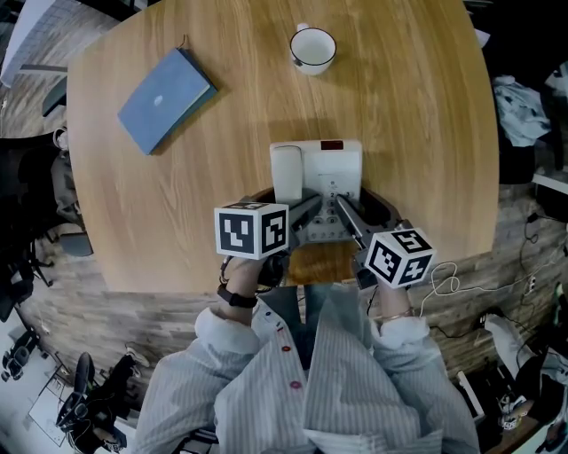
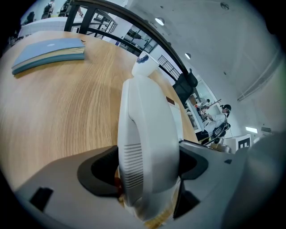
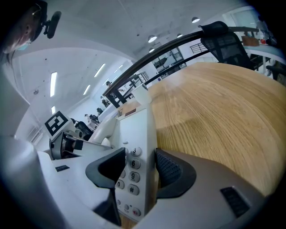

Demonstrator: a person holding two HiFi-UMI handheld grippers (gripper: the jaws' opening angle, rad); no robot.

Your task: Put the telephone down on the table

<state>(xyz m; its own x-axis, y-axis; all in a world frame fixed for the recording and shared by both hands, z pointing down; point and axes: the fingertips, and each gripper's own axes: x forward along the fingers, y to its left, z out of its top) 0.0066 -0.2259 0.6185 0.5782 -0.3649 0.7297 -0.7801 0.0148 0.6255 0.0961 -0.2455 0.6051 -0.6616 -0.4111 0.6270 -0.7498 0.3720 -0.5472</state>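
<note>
Two pairs of jaws clamp the telephone [image 1: 317, 164] at the worktop's [image 1: 417, 133] 6 o'clock edge, the left gripper [image 2: 147, 169] closed on its handset [image 2: 147, 120], the right gripper [image 3: 138, 170] on its keypad [image 3: 133, 163] side; lowering it level, then releasing together once it sits flat, looks wisest.

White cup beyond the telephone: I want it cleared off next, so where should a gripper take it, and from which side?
Grip the white cup by its near rim, one jaw inside and one outside, coming down from above. It stands upright with its mouth open, and its handle seems to point toward the far side, so the near wall is free.
</note>
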